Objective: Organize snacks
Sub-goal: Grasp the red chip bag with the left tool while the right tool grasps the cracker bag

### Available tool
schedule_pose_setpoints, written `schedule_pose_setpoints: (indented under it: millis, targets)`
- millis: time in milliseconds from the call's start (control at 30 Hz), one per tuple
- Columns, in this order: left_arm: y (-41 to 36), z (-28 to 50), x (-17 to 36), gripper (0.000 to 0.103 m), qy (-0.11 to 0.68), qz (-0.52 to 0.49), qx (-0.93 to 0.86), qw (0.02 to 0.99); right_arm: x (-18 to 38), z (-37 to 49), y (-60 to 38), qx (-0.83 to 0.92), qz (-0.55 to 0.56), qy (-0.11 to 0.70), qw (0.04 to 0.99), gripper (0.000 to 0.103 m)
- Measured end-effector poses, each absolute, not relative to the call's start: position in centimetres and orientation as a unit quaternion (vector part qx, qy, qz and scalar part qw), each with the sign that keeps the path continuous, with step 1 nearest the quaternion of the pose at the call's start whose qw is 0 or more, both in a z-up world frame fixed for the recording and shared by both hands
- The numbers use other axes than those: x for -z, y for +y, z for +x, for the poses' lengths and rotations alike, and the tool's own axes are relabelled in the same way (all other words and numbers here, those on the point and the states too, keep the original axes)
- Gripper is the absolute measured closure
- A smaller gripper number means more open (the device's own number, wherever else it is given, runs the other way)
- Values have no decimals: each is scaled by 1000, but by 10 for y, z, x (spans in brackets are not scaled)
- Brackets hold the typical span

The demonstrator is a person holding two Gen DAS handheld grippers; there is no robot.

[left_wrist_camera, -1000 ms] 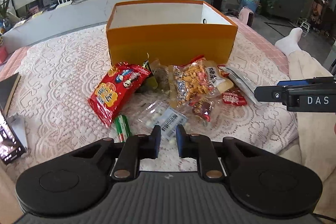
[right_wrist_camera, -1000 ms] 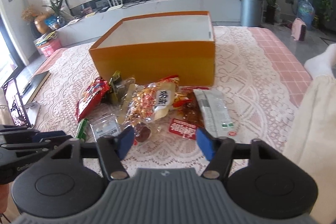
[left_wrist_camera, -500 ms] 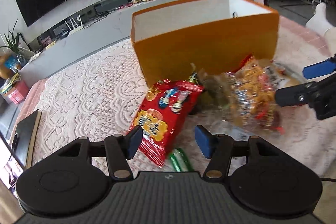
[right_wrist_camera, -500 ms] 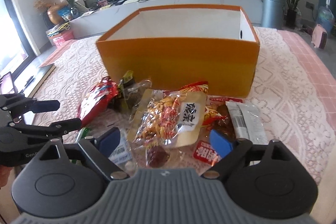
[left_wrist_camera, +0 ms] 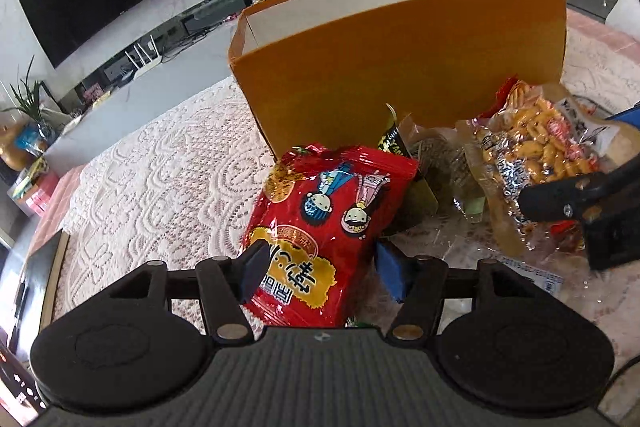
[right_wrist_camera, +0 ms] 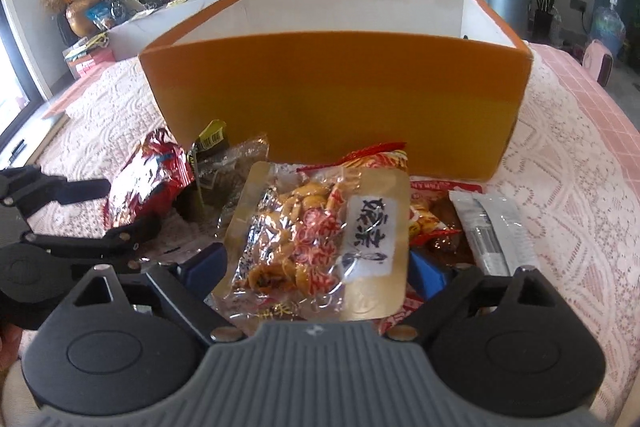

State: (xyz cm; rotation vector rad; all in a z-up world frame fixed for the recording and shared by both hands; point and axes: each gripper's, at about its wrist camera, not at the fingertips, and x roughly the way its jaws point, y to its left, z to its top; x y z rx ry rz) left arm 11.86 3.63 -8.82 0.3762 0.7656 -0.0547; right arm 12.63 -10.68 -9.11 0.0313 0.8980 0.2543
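On the lace cloth [left_wrist_camera: 160,195], jaws open — red packet [left_wrist_camera: 320,227] between.

Mounted on each hand-held gripper, angled down and forward, close over the snack pile. Shared across both: orange box [left_wrist_camera: 400,59] [right_wrist_camera: 336,95], red packet [left_wrist_camera: 320,227] [right_wrist_camera: 148,183], clear cracker bag [left_wrist_camera: 532,151] [right_wrist_camera: 316,239].

- A surface under a cream lace cloth [right_wrist_camera: 568,163] carries everything.
- An orange box [right_wrist_camera: 336,99] stands on it.
- Snack packets lie before the box: red packet [left_wrist_camera: 320,227], clear cracker bag [right_wrist_camera: 320,239], grey sachet [right_wrist_camera: 496,231].
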Motion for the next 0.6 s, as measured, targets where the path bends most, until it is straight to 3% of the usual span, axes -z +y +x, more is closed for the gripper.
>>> schedule_pose_setpoints:
  millis: [133, 233, 500, 533, 600]
  targets:
    - [29, 120, 95, 31, 372, 204, 19, 905, 98, 125, -102, -121, 12, 440, 890, 21]
    - [22, 119, 104, 30, 363, 246, 14, 899, 103, 124, -101, -124, 13, 444, 887, 34]
    - [23, 122, 106, 30, 358, 239, 2, 903, 95, 116, -106, -125, 13, 432, 893, 47]
    - [24, 122, 105, 31, 357, 239, 1, 903, 92, 114, -107, -125, 12, 426, 896, 51]
    - [25, 122, 104, 43, 355, 244, -1, 902, 86, 110, -108, -126, 11, 415, 901, 59]
